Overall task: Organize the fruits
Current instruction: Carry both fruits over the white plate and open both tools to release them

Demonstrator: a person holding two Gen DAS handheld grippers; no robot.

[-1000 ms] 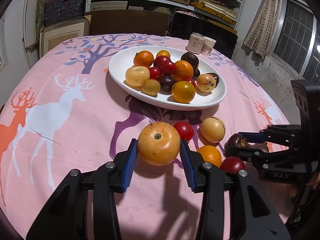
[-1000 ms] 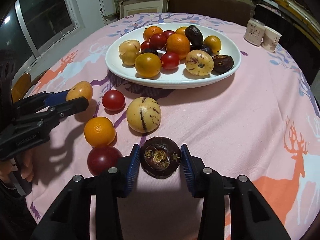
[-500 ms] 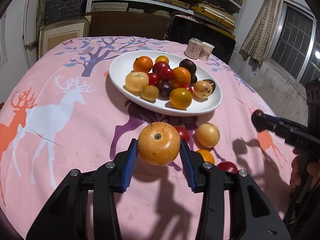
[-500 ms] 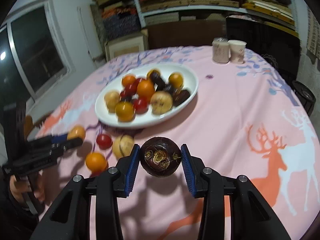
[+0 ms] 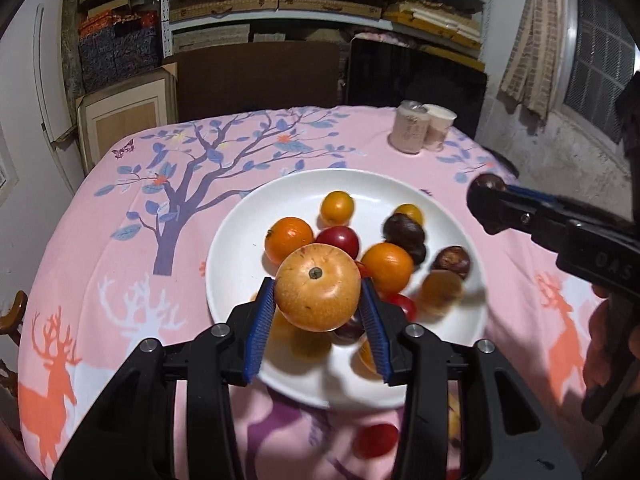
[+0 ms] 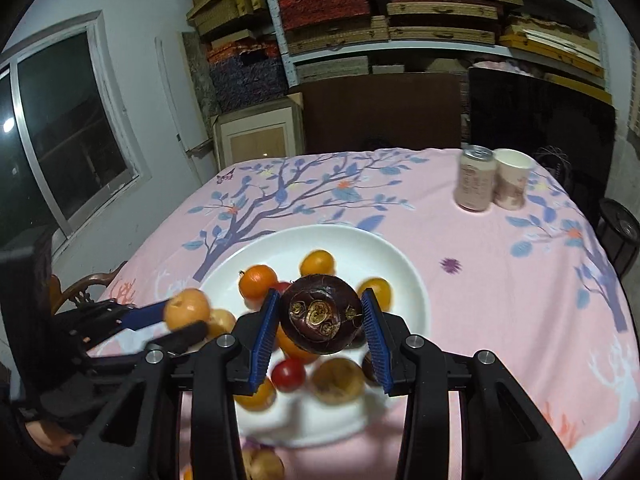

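Observation:
My left gripper point(image 5: 318, 312) is shut on a large yellow-orange fruit point(image 5: 317, 286) and holds it above the near part of the white plate point(image 5: 240, 236), which carries several oranges, red and dark fruits. My right gripper point(image 6: 320, 328) is shut on a dark purple mangosteen point(image 6: 321, 314) and holds it above the same plate point(image 6: 404, 276). In the left wrist view the right gripper point(image 5: 490, 196) hangs over the plate's right rim. In the right wrist view the left gripper point(image 6: 182, 320) is at the plate's left side.
A can point(image 5: 409, 133) and a paper cup point(image 5: 438, 126) stand at the table's far right. A red fruit point(image 5: 375, 440) and a yellowish fruit point(image 6: 262, 464) lie on the pink cloth near the plate's front edge. Shelves and boxes stand behind the table.
Both grippers have risen from the tablecloth and moved forward over the plate, each carrying its fruit. The loose fruits on the cloth now lie below and behind them.

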